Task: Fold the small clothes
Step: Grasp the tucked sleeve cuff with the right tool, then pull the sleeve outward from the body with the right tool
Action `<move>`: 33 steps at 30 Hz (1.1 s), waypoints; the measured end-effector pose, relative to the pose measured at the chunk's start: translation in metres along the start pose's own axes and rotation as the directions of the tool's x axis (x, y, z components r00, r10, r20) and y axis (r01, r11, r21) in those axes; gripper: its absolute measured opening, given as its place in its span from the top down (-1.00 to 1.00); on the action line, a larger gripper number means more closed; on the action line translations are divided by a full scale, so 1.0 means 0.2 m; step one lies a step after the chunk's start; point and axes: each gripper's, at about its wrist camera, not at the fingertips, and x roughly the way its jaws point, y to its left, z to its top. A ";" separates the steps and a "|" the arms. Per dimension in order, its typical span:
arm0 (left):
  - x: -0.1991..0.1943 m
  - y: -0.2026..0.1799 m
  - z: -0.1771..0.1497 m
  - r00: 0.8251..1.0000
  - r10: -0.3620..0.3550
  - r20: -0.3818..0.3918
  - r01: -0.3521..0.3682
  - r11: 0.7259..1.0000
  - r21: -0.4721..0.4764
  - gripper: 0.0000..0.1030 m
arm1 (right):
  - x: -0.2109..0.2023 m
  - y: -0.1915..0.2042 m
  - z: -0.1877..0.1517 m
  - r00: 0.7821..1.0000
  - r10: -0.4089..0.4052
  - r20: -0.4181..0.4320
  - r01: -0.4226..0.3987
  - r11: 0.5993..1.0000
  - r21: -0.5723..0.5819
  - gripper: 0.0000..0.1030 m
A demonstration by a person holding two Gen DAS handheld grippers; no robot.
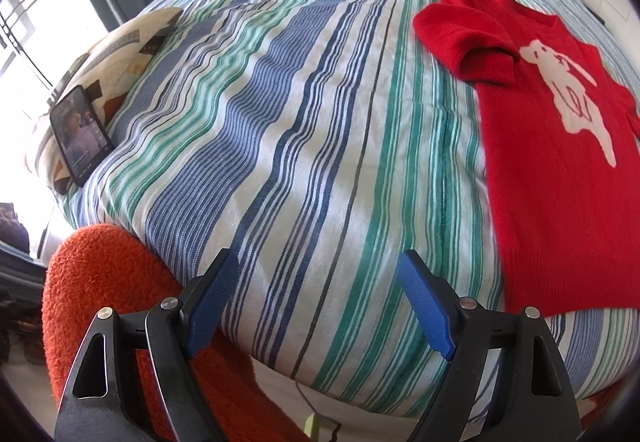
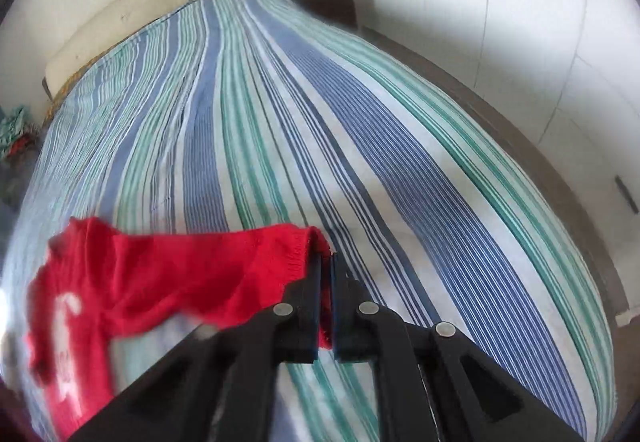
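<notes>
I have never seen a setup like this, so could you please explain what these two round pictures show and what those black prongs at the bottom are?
There is no robot here: a person holds a two-finger gripper in each hand, and each one carries a fisheye camera looking along its fingers, hence the round, bulging pictures. One picture comes from the left gripper, whose blue-padded fingers stand wide apart and hold nothing. The other comes from the right gripper, whose fingers are closed on a sleeve of the red sweater. The sweater, with a white figure on its front, lies on a bed with a striped cover. A phone with a lit screen leans against a pillow at the bed's edge. The sweater is not yet folded.
</notes>
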 end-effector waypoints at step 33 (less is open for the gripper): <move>0.03 -0.02 -0.02 0.999 0.027 -0.025 -0.027 0.999 0.027 -0.63 | 0.19 -0.44 -0.45 0.975 0.222 0.011 -0.194 0.827 0.527 0.91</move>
